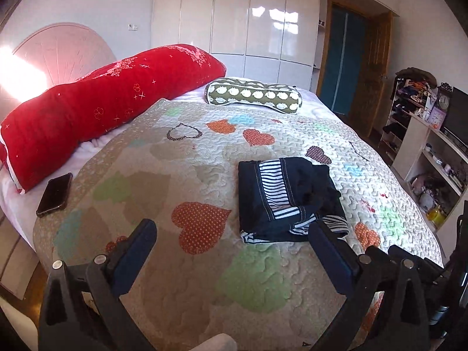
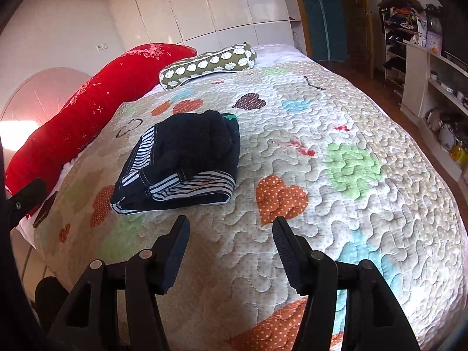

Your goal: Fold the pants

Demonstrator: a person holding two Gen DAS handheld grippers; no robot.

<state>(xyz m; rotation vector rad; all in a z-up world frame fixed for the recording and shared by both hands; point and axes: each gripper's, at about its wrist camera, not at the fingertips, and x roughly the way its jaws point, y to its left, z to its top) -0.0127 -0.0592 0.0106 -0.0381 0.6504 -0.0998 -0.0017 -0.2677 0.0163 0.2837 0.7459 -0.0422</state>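
Note:
The dark navy pants with striped trim [image 1: 288, 197] lie folded into a compact bundle on the quilted heart-pattern bedspread [image 1: 175, 175]. They also show in the right wrist view [image 2: 181, 163], ahead and to the left of the fingers. My left gripper [image 1: 231, 229] is open and empty, held above the quilt just short of the bundle, its right finger [image 1: 330, 248] near the bundle's front edge. My right gripper [image 2: 231, 228] is open and empty, above the quilt [image 2: 321, 175] and apart from the pants.
A long red pillow [image 1: 102, 108] and a green patterned bolster [image 1: 251, 95] lie at the head of the bed. A black phone [image 1: 55, 194] lies on the sheet at the left. White wardrobes [image 1: 248, 14] stand behind; shelves [image 1: 433, 146] with clutter stand on the right.

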